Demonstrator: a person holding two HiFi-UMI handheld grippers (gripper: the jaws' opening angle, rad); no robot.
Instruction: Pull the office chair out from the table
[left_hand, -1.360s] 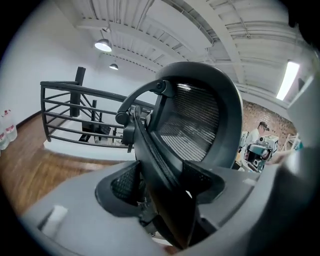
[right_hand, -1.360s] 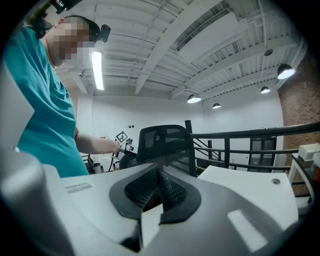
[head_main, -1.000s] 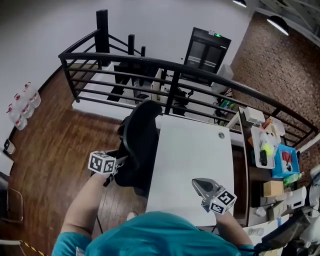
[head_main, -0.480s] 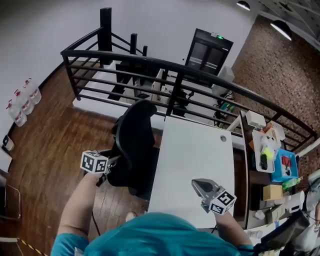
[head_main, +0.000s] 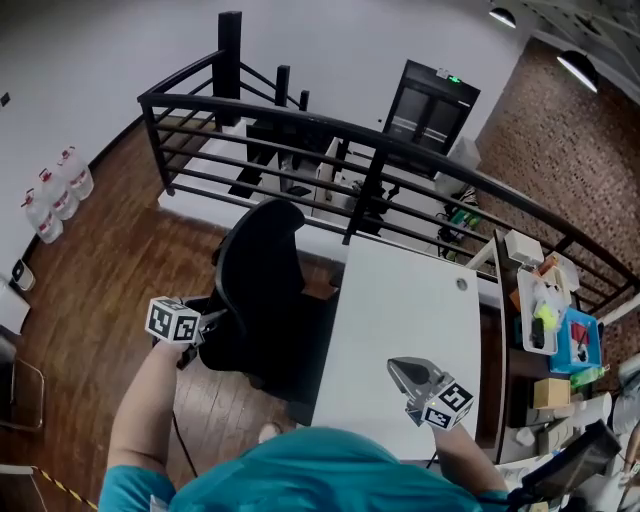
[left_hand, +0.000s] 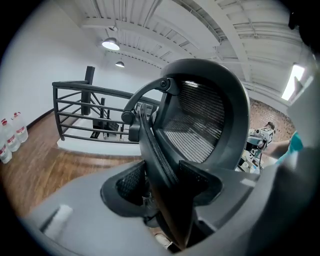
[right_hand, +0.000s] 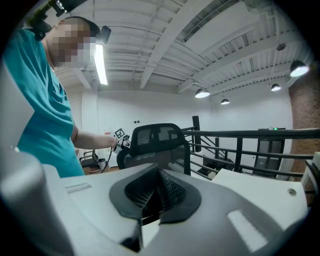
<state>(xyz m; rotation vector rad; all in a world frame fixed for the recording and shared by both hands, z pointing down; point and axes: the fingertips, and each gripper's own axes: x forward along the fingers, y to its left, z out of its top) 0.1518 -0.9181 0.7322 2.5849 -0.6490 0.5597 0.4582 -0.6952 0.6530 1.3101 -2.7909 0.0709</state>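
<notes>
One white table (head_main: 400, 320), wood floor (head_main: 100, 260), black railing (head_main: 365, 195).

The office chair (head_main: 262, 285) is black mesh in matt plastic; the worktop (head_main: 400, 340) smooth matt white; the floor (head_main: 100, 260) glossy wood.

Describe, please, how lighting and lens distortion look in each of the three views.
Head view: even light, fisheye bows the railing. Left gripper view: dark rounded corners, the office chair looms large, a ceiling lamp glares. Right gripper view: a tube light blooms.
</notes>
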